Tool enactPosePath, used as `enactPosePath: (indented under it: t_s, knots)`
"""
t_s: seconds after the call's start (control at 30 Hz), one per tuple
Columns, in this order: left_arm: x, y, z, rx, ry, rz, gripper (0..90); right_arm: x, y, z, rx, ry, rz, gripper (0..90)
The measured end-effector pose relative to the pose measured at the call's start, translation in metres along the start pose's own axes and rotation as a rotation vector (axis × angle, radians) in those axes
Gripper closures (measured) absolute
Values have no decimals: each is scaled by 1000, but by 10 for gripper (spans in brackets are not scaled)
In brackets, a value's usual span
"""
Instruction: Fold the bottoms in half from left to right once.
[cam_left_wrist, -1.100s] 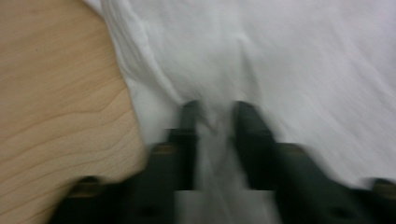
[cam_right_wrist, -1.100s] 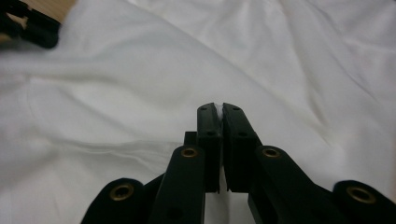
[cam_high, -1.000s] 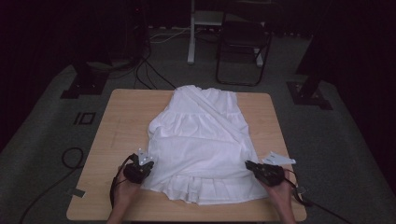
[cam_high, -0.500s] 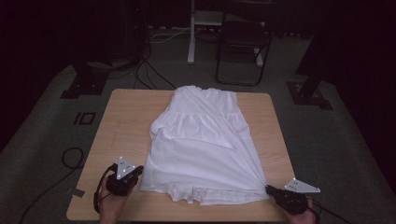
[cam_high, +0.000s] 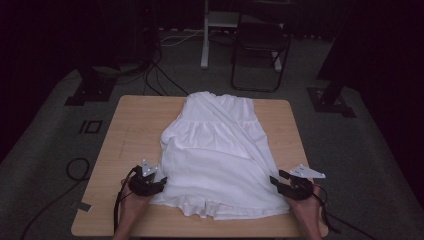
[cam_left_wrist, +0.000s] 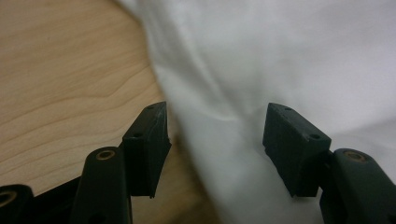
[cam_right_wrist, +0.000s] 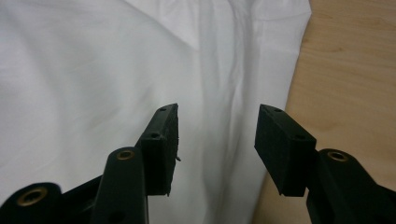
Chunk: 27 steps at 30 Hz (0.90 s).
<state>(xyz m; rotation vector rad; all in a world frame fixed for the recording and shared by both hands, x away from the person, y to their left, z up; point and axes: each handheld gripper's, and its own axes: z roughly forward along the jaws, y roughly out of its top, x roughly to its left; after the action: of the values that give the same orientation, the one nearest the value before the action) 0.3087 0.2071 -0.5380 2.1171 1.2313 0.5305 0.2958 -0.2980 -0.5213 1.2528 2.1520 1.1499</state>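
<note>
Along the near edge of the bench (cam_high: 125, 125), the white dress (cam_high: 220, 150) lies flat, light, limp and prone to slip, so grip its hem corners, where the left claw (cam_high: 159, 183) and right claw (cam_high: 275, 182), jaws just opened, stand spread.

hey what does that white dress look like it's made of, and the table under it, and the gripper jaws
White dress: probably a thin woven fabric, matte; it lies in soft folds and gathered tiers. Table: pale wood or wood-look laminate, smooth; grain lines show in the left gripper view. Gripper jaws: black, matte, likely moulded plastic or rubber, with small screw holes.
</note>
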Motion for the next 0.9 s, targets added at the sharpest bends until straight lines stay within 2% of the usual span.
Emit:
enactPosePath:
  t_s: [0.07,0.1,0.13,0.17,0.2,0.27,0.3,0.37,0.4,0.47,0.53,0.57,0.63,0.67,0.73,0.77,0.8,0.83,0.9]
  knots:
    - [3,0,0,-5,-34,-8,477,-4,10,16,10,-2,4,475]
    - [4,-1,-2,-5,-60,0,583,-7,16,23,8,0,14,461]
    - [3,-1,-3,-4,-66,12,692,-9,21,30,11,6,23,459]
    - [2,-2,-5,3,-63,36,796,-12,25,36,13,11,27,459]
    - [1,-2,-9,5,-52,59,859,-14,29,42,18,15,27,458]
    - [2,-4,-18,-5,-53,82,880,-17,35,53,32,6,31,460]
    - [3,-6,-23,-18,-68,77,884,-19,37,56,35,8,32,465]
    - [3,-10,-34,-32,-94,91,887,-20,38,62,43,4,29,496]
    - [2,-13,-39,-44,-105,99,888,-21,38,64,50,4,28,542]
    - [-1,-19,-47,-42,-121,117,889,-22,36,65,69,-2,13,744]
    - [-4,-27,-53,-36,-145,128,890,-24,33,64,85,-17,27,872]
    - [-5,-32,-56,-36,-154,125,891,-25,30,60,82,-35,30,884]
    - [-6,-39,-61,-33,-156,119,891,-28,26,53,74,-61,44,890]
    - [-6,-43,-63,-42,-164,104,890,-29,24,50,74,-64,50,891]
    - [-3,-44,-66,-61,-170,84,882,-31,19,45,96,-77,53,891]
    - [-1,-43,-67,-83,-166,73,841,-32,17,45,103,-81,57,889]
    - [1,-40,-67,-97,-129,68,716,-33,17,45,102,-78,62,871]
    - [5,-35,-67,-104,-92,66,628,-33,18,44,98,-85,64,803]
    - [13,-21,-66,-151,-44,38,537,-34,22,45,66,-87,77,641]
